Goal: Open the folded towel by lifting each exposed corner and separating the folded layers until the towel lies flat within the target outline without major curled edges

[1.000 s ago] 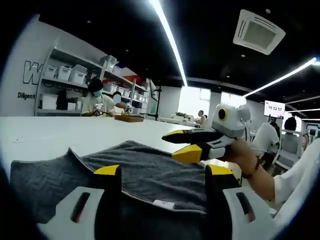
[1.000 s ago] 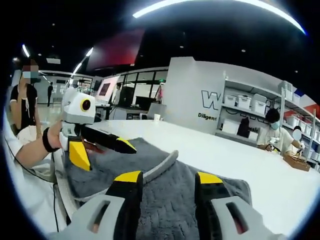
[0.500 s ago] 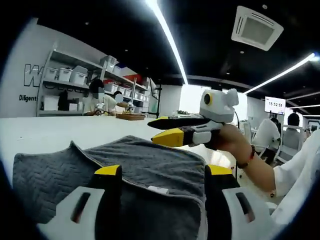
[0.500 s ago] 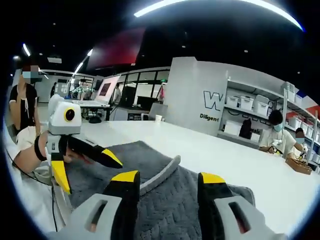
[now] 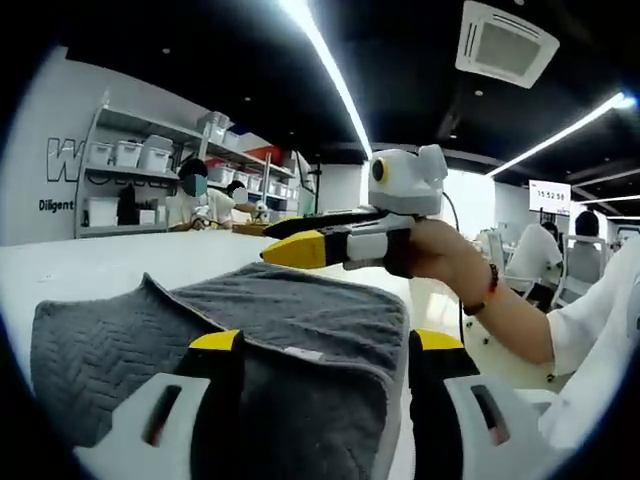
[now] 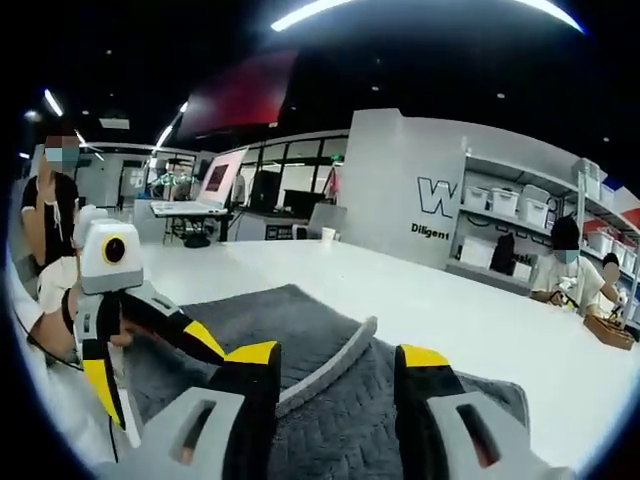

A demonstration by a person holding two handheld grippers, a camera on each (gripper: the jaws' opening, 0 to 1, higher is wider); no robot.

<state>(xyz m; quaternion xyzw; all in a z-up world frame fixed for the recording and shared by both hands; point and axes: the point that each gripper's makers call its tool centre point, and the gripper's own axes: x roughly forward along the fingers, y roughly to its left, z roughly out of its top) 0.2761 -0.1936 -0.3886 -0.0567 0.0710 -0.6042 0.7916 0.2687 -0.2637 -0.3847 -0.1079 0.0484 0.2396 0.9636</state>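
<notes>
A grey towel [image 5: 120, 340] with a zigzag weave lies folded on the white table [image 5: 60, 265]. Its upper layer ends in a thick edge near my left gripper [image 5: 327, 345]. That gripper is open, low over the towel's near part, with nothing between its jaws. My right gripper [image 5: 265, 247], held by a hand, hovers above the towel's far side. In the right gripper view the right gripper [image 6: 340, 355] is open over the towel [image 6: 290, 310], where a folded edge [image 6: 335, 358] stands up as a ridge. The left gripper [image 6: 165, 385] is at the left, jaws spread.
Shelves with white bins [image 5: 130, 150] line the far wall, and people [image 5: 200, 195] sit at a bench there. A person [image 6: 45, 215] stands at the left beyond the table [image 6: 470, 320]. The table's edge [image 5: 440, 300] runs close to the towel on the holder's side.
The right gripper has moved leftward and higher across the left gripper view, over the towel. In the right gripper view the left gripper has sunk lower. The towel looks unchanged.
</notes>
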